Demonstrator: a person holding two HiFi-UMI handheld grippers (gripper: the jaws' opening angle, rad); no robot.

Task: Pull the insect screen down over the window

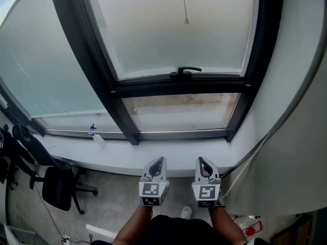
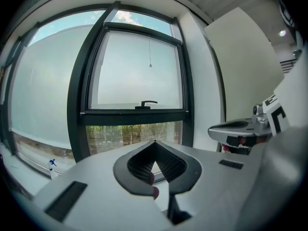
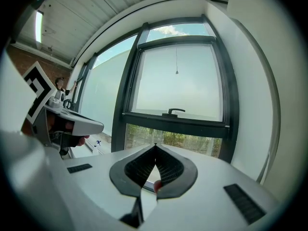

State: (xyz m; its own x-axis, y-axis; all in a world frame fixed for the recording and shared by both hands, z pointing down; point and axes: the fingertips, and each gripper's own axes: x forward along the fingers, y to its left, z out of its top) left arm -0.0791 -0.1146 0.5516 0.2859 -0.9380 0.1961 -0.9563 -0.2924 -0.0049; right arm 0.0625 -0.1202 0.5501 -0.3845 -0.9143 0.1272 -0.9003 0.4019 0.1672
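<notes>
Both tools are clenched and empty: the left gripper and the right gripper sit side by side at 6 o'clock in the head view, jaws pressed tip to tip with only the window showing beyond them. They are well apart from the glass, over the white sill.

The insect screen itself cannot be made out. What does show is its thin pull cord with a small bead, hanging at 12 o'clock against the pale upper pane, above the black handle.

The likely trouble starts with the cord. It is slim, high and free to swing, so jaws that open late or close a little to one side would probably nip air or knock the bead away. A grip on the cord above the bead may slide under load. A pull off to 4 or 8 o'clock rather than straight down could skew the screen in its tracks. Reaching over the sill also risks brushing the spray bottle at 9 o'clock.
</notes>
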